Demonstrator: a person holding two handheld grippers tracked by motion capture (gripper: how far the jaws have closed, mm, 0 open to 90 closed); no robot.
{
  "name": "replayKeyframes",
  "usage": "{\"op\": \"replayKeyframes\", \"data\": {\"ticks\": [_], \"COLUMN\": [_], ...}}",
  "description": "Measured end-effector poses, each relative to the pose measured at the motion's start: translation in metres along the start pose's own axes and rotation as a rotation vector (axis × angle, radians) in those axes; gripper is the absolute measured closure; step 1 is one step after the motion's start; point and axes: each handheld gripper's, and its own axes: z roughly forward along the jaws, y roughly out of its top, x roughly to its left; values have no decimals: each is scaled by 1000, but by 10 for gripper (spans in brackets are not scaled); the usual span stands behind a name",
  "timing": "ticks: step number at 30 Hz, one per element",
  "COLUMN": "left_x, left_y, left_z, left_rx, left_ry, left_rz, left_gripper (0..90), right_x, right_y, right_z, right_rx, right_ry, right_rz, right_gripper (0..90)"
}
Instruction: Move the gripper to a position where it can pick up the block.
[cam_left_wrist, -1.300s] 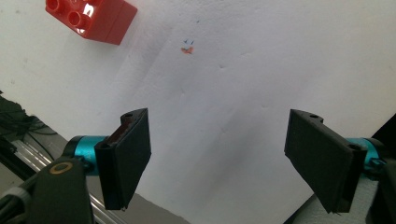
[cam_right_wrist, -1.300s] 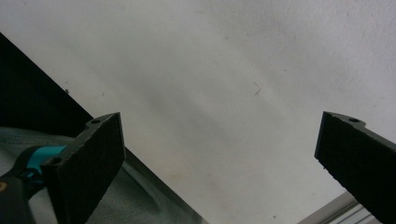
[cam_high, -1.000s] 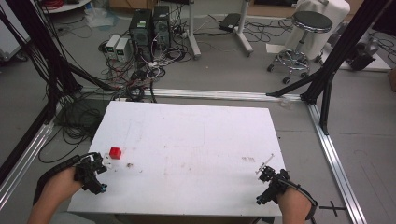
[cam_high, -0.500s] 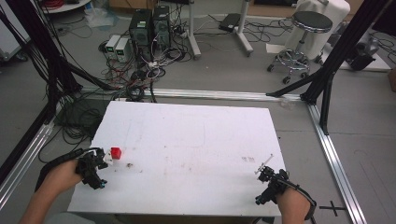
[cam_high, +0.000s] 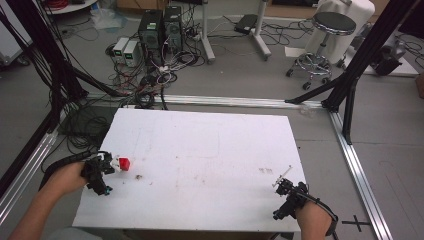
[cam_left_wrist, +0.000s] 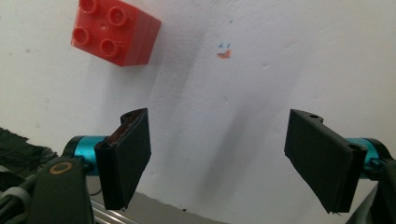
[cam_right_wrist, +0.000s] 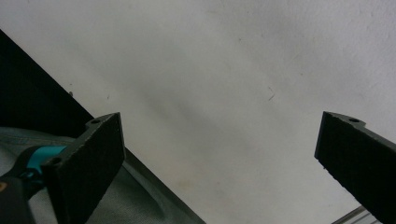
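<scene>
One white bench (cam_high: 210, 150) carries everything here, its top bare apart from a few faint pen marks and scuffs. Two grippers work over it, one in each of the person's hands. The left gripper (cam_high: 102, 169) sits at the bench's near left edge, its jaws spread wide with nothing between them, pointed toward the one red toy brick (cam_high: 124, 163) just beside it; in the left gripper view the brick (cam_left_wrist: 116, 31) lies flat, studs up (four of them), ahead of the jaws and off to one side, not yet between them. My guess is that the gripper is held open and low in order to close around the brick. The right gripper (cam_high: 287, 192) rests near the bench's near right corner, well apart from the brick, jaws likewise wide and empty, probably just parked out of the way.
</scene>
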Motion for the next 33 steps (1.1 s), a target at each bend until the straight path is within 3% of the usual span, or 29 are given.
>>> {"op": "replayKeyframes", "data": {"ticks": [9, 14, 17, 22, 27, 33], "left_x": [10, 14, 18, 26, 33, 41], "left_y": [-5, -6, -4, -2, 1, 5], "left_z": [0, 0, 0, -3, -5, -3], "left_rx": [-2, -10, -6, -8, -15, -12], "left_ry": [-19, -32, -39, -30, -32, -28], "left_rz": [65, 74, 107, 125, 175, 189], "left_gripper": [231, 231, 231, 231, 230, 231], "right_x": [0, 1, 1, 0, 0, 0], "right_y": [0, 0, 1, 0, -1, 0], "right_z": [1, 0, 0, 2, 2, 4], "right_rx": [-3, -5, -4, -2, 1, 3], "right_ry": [2, -3, 3, 7, 2, 3], "right_rz": [-4, 0, -3, -1, -4, -7], "right_gripper": [9, 9, 9, 9, 9, 9]}}
